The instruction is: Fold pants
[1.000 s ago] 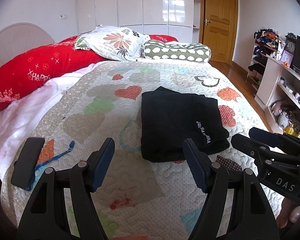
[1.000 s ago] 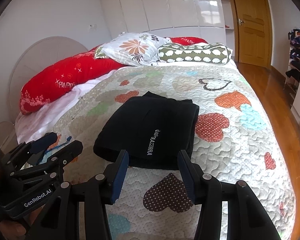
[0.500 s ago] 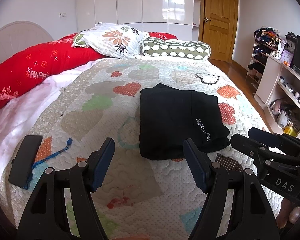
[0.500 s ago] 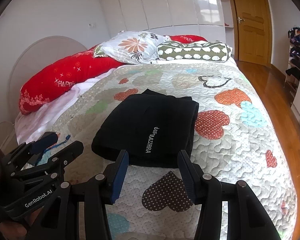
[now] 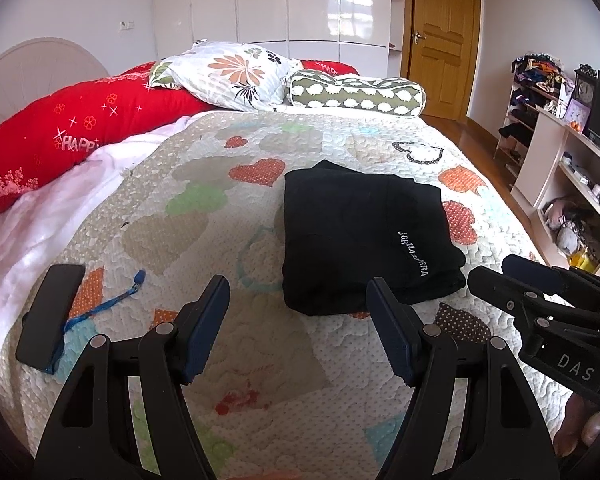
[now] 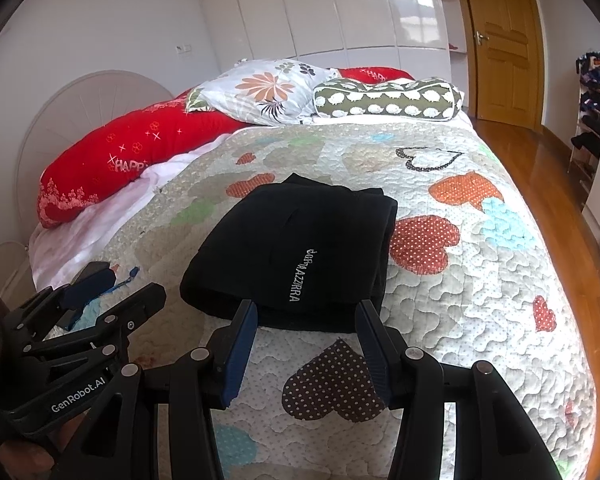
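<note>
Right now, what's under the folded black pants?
The heart-patterned quilt lies under the black pants; an orange heart peeks out beside them. Whatever the pants cover is hidden.

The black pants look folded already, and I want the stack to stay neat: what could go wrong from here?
The pants lie as a loose stack just beyond the open right gripper; a nudge could spill the layers. The left gripper hangs open beside the strapped black device, which it could snag.
</note>
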`<state>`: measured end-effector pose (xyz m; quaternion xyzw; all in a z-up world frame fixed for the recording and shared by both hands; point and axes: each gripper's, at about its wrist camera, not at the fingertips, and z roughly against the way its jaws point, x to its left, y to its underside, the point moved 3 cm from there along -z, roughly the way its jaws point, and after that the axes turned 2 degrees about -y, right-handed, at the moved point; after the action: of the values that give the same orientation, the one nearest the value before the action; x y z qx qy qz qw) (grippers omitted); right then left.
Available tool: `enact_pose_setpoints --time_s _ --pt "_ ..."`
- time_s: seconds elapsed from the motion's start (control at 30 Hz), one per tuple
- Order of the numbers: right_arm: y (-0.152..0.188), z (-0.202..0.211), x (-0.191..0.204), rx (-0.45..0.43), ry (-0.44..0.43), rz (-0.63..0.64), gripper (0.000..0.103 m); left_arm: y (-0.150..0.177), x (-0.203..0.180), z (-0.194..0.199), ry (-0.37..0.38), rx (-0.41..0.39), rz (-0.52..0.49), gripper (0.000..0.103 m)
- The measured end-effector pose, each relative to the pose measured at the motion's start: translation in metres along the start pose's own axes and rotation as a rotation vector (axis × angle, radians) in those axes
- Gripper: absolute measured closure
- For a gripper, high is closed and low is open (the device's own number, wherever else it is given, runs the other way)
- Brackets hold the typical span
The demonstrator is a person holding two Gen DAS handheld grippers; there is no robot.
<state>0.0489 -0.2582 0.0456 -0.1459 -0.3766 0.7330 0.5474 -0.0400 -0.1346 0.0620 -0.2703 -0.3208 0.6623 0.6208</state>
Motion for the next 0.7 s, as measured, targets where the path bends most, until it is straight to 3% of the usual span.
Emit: enact_pose_setpoints --time_s 0.7 --pt "-0.0002 -0.0013 0.0004 0.009 0.000 0.006 0.054 0.0002 0.0000 0.0003 0.000 0.000 -0.001 0.032"
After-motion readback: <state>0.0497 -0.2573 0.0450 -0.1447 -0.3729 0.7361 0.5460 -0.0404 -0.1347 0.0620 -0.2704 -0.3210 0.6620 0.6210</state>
